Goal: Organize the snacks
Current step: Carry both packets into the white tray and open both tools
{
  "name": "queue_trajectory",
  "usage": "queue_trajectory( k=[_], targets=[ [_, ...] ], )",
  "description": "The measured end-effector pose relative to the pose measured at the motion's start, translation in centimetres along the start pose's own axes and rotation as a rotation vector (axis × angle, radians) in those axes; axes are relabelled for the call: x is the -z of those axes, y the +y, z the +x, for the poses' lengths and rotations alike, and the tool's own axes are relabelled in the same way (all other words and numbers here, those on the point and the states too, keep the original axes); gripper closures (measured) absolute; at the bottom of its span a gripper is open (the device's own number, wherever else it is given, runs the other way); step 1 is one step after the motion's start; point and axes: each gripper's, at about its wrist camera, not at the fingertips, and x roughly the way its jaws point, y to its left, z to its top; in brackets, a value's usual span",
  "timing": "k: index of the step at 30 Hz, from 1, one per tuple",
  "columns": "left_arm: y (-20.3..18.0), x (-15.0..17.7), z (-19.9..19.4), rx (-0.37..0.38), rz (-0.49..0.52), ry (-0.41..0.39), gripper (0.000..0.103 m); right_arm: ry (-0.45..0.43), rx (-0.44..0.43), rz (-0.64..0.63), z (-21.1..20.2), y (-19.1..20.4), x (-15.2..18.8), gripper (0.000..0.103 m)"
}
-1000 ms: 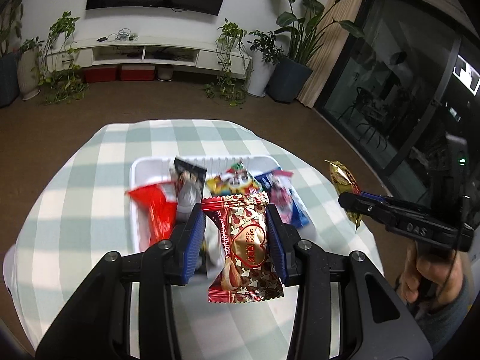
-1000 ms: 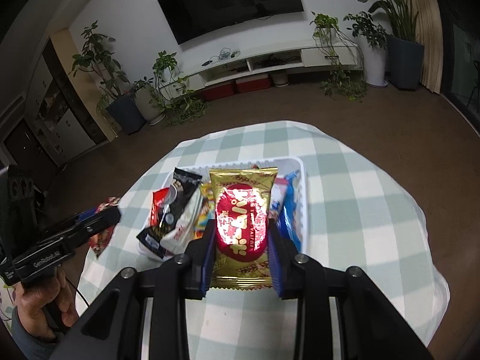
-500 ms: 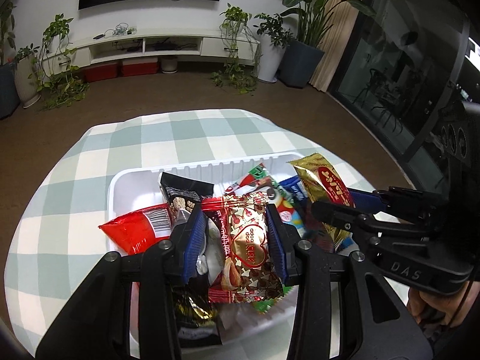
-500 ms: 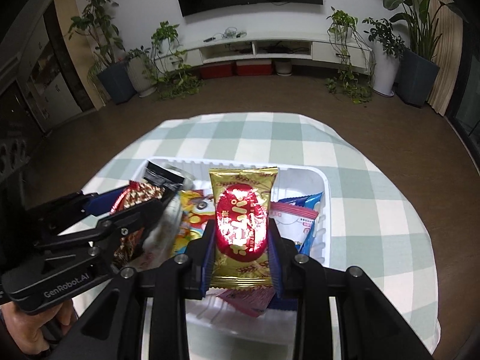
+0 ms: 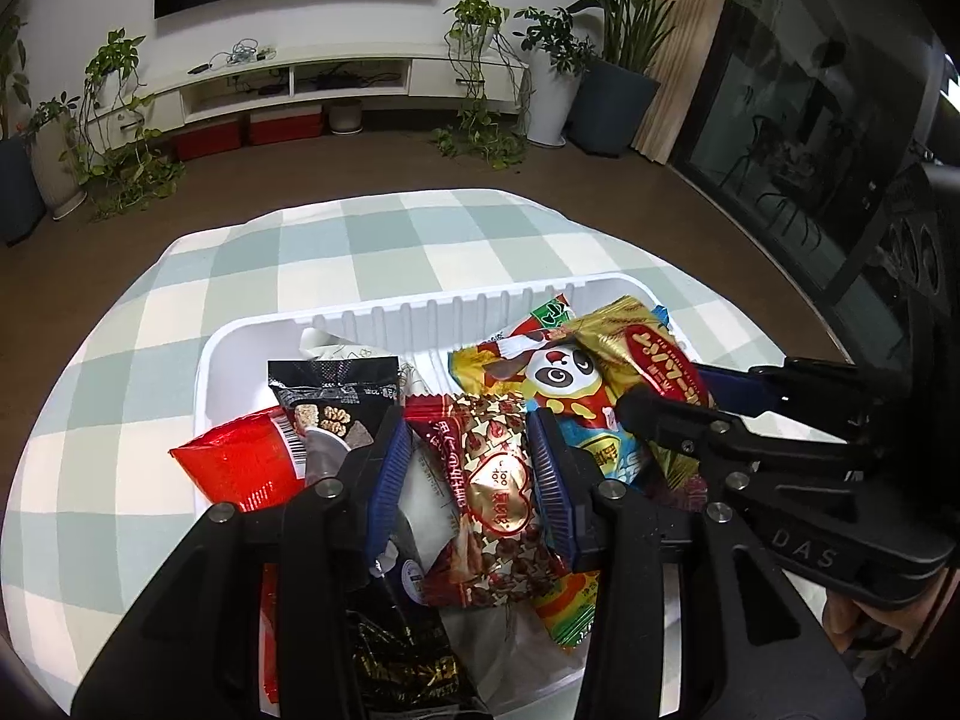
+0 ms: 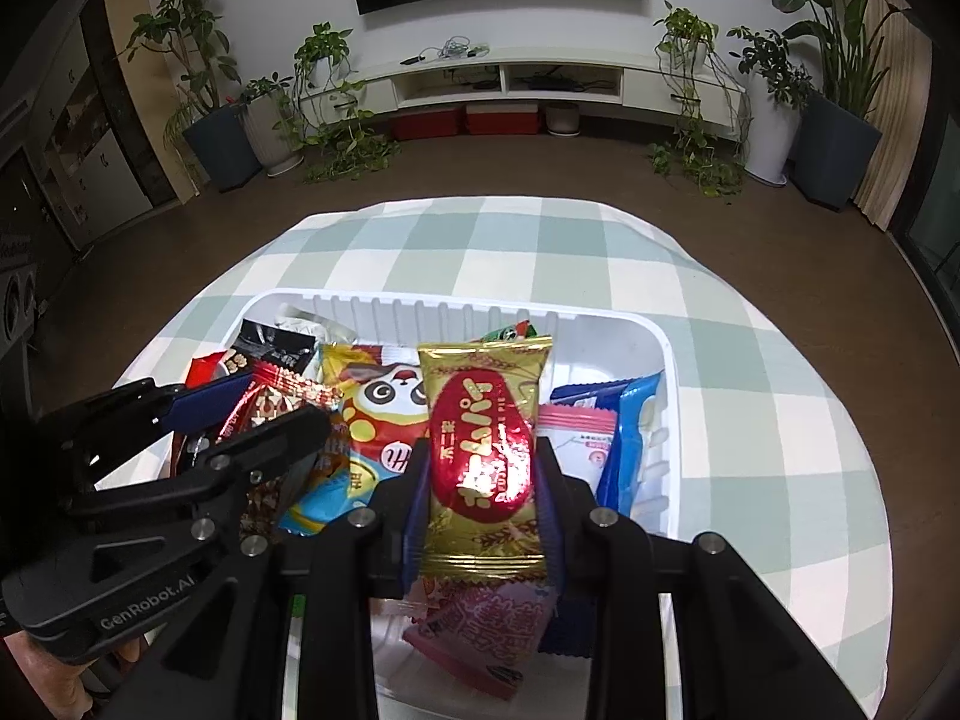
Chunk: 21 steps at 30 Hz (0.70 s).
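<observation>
A white tray [image 5: 456,307] on the checked tablecloth holds several snack packets. My left gripper [image 5: 468,450] is shut on a brown packet with a red heart [image 5: 486,480] and holds it over the tray's near left part. My right gripper [image 6: 483,468] is shut on a gold packet with a red oval [image 6: 483,444] over the tray's middle. The right gripper [image 5: 678,396] with its gold packet [image 5: 648,360] also shows in the left wrist view. The left gripper [image 6: 240,402] also shows in the right wrist view.
In the tray [image 6: 600,321] lie a panda packet [image 6: 384,408], blue packets [image 6: 630,438], a pink packet [image 6: 480,630], a red packet [image 5: 240,462] and a black packet [image 5: 336,384]. The round table's edge drops to brown floor all around. Plants and a TV bench stand far behind.
Both grippers have moved forward and down from beside the tray to over it, each still holding its packet. The two grippers have come close together.
</observation>
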Motion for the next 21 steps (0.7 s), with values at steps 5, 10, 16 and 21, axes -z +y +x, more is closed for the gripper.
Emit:
queue_trajectory(
  k=[5, 10, 16, 21],
  targets=[
    [-0.3, 0.2, 0.3, -0.005, 0.013, 0.006, 0.063, 0.000, -0.007, 0.009, 0.7, -0.1, 0.3, 0.070],
    [-0.6, 0.5, 0.8, -0.014, 0.022, 0.010, 0.065, -0.004, -0.009, 0.008, 0.9, -0.2, 0.5, 0.070],
    [-0.5, 0.7, 0.9, -0.018, 0.024, 0.003, 0.065, 0.001, -0.014, 0.011, 1.2, -0.4, 0.9, 0.070],
    [-0.6, 0.6, 0.8, -0.027, 0.033, 0.001, 0.065, 0.002, -0.022, 0.029, 1.2, -0.5, 1.0, 0.069]
  ],
)
